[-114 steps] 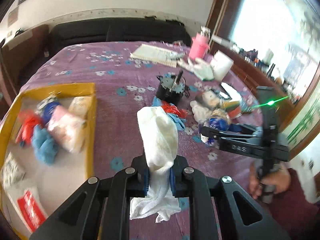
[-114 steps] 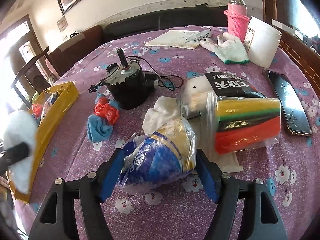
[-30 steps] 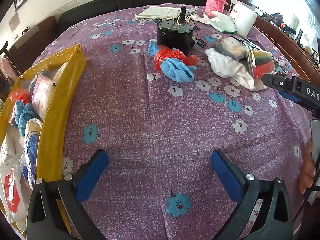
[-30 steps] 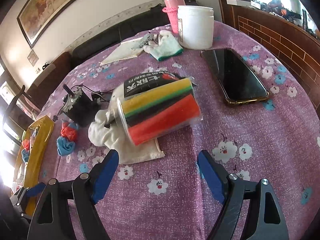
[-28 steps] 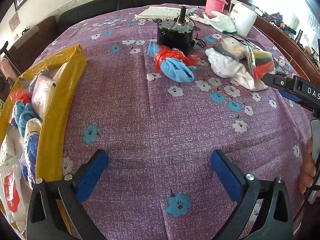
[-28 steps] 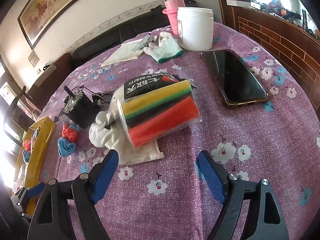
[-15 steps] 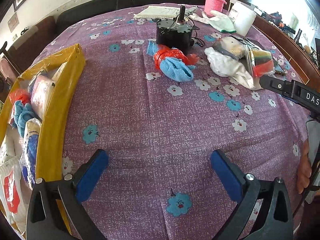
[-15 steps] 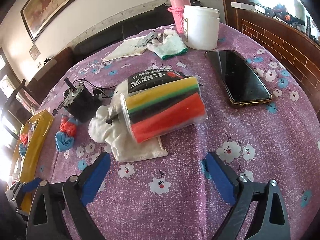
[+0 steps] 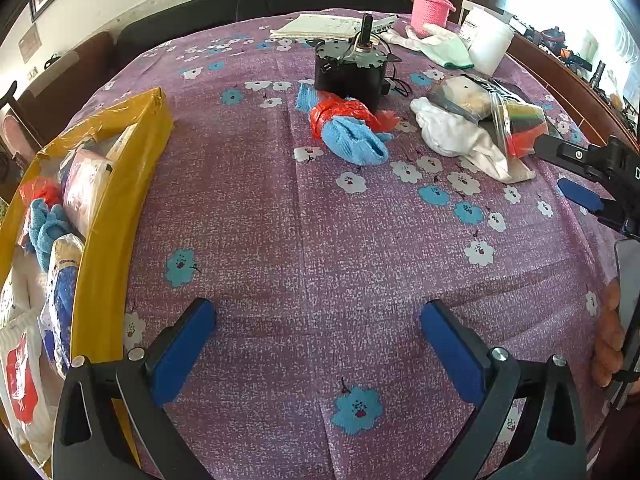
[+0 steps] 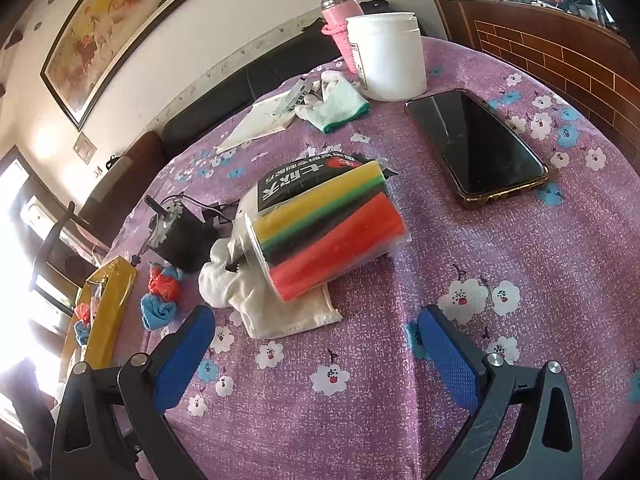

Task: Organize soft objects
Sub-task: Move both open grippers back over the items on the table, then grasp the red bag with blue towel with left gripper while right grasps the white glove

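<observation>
Purple flowered cloth [image 9: 320, 240] is covering the whole table, with a dark sofa and a framed painting [image 10: 116, 28] standing against the white wall behind it. At the table's left edge a yellow box [image 9: 120, 200] is sitting, already holding several soft things: a blue cloth, a pink packet and white packets with red print. Near the middle, a blue cloth bundle tied with red plastic [image 9: 348, 128] is lying just in front of a black motor [image 9: 348, 72], touching its base. To the right, a white cloth [image 10: 260, 300] is lying under a clear bag of coloured sponges [image 10: 328, 232], yellow, green, black and red, which is leaning against a black packet with white lettering [image 10: 304, 176]. Farther back a white glove with a green cuff [image 10: 336, 104], a white jar [image 10: 388, 56], a pink bottle [image 10: 340, 12] and a phone [image 10: 476, 144] are resting on the cloth.

The left gripper [image 9: 320, 344] is hovering over bare cloth beside the box, its blue pads spread wide with nothing between them. The right gripper [image 10: 316, 348] is pointing toward the sponge bag, which is lying just beyond its fingertips; its jaws have just been opening and are now standing wide apart, gripping nothing. A person's hand [image 9: 608, 336] is showing at the right edge of the left wrist view.
</observation>
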`<move>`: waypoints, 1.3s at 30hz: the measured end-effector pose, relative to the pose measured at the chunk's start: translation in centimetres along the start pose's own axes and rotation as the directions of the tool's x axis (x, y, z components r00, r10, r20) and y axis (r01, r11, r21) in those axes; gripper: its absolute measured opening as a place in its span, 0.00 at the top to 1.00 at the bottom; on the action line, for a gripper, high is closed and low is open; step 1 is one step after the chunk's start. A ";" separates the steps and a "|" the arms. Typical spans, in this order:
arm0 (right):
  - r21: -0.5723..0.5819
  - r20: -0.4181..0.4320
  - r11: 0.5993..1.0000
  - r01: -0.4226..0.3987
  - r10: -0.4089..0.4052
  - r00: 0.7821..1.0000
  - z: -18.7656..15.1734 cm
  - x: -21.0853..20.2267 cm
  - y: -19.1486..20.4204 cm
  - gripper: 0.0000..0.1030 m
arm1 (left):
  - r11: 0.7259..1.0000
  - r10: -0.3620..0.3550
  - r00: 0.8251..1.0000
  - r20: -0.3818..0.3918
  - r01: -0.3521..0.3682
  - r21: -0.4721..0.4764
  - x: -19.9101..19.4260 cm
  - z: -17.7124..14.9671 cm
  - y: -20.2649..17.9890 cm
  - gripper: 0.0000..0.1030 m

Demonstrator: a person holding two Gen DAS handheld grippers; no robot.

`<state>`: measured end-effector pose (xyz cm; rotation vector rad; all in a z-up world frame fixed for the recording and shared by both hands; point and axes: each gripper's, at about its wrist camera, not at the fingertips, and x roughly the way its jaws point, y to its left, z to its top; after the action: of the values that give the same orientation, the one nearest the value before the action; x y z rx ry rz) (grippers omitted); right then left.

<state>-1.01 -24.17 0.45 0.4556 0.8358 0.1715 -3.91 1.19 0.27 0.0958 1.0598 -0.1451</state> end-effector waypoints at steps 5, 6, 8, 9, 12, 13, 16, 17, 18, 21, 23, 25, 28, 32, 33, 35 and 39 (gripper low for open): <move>-0.017 -0.009 1.000 0.012 -0.013 1.000 0.1 0.3 0.2 0.01 | 0.984 -0.161 0.987 -0.023 0.159 -0.078 -0.7 1.6 1.4 0.00; -0.019 -0.010 1.000 0.014 -0.015 1.000 0.1 0.3 0.2 0.01 | 0.980 -0.176 0.984 -0.017 0.174 -0.098 -0.8 2.5 1.7 0.00; -0.027 -0.014 0.999 0.022 -0.022 1.000 0.1 0.4 0.3 0.01 | 0.980 -0.164 0.986 -0.006 0.163 -0.113 -0.7 4.1 2.0 0.00; -0.031 -0.016 0.999 0.024 -0.024 1.000 0.1 0.4 0.3 0.01 | 0.978 -0.170 0.985 0.019 0.171 -0.120 -0.5 5.4 2.1 0.00; -0.039 -0.022 0.999 0.024 -0.025 0.999 0.0 0.4 0.4 0.01 | 0.965 -0.208 0.976 0.065 0.216 -0.152 0.6 7.9 2.4 0.00; -0.041 -0.024 0.999 0.021 -0.022 0.999 0.1 0.3 0.4 0.01 | 0.959 -0.222 0.972 0.074 0.232 -0.162 1.1 8.6 2.5 0.00; -0.041 -0.026 0.999 0.014 -0.015 1.000 0.1 0.3 0.2 0.01 | 0.961 -0.208 0.975 0.084 0.219 -0.168 2.9 10.3 2.2 0.00; -0.045 -0.028 0.999 0.014 -0.015 0.999 0.1 0.3 0.2 0.01 | 0.965 -0.200 0.976 0.085 0.211 -0.153 3.5 10.7 1.9 0.01; -0.047 -0.029 0.999 0.015 -0.017 0.999 0.0 0.3 0.3 0.01 | 0.972 -0.182 0.980 0.086 0.193 -0.134 4.0 11.2 1.5 0.02; -0.059 -0.033 0.998 0.023 -0.025 0.999 0.0 0.3 0.4 0.01 | 0.983 -0.150 0.986 0.075 0.157 -0.095 5.2 12.1 0.7 0.07; -0.061 -0.033 0.998 0.024 -0.026 0.999 0.0 0.3 0.5 0.01 | 0.990 -0.112 0.992 0.064 0.117 -0.082 5.8 12.1 0.5 0.08; -0.062 -0.033 0.998 0.024 -0.026 0.999 0.0 0.3 0.5 0.01 | 0.989 -0.095 0.994 0.053 0.101 -0.110 6.3 11.9 1.1 0.12; -0.062 -0.033 0.998 0.024 -0.027 0.999 0.0 0.3 0.5 0.01 | 0.994 -0.080 0.995 0.055 0.084 -0.069 5.7 11.5 1.1 0.53; -0.061 -0.031 0.998 0.023 -0.025 0.999 0.1 0.3 0.4 0.01 | 0.986 -0.158 0.986 0.061 0.160 -0.036 3.7 10.5 0.9 0.65; -0.060 -0.030 0.998 0.022 -0.024 0.999 0.1 0.4 0.4 0.01 | 0.984 -0.173 0.982 0.081 0.176 -0.031 2.8 10.1 0.9 0.65; -0.056 -0.028 0.998 0.017 -0.019 0.999 0.2 0.3 0.3 0.01 | 0.974 -0.218 0.970 0.112 0.224 -0.040 0.8 9.1 1.1 0.65; -0.049 -0.024 0.999 0.010 -0.011 1.000 0.2 0.3 0.2 0.01 | 0.954 -0.280 0.947 0.159 0.293 -0.066 -2.5 6.2 1.7 0.64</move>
<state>-0.69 -23.97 0.46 0.4043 0.8560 0.1878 0.49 2.13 5.50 -0.1498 0.9253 -0.3632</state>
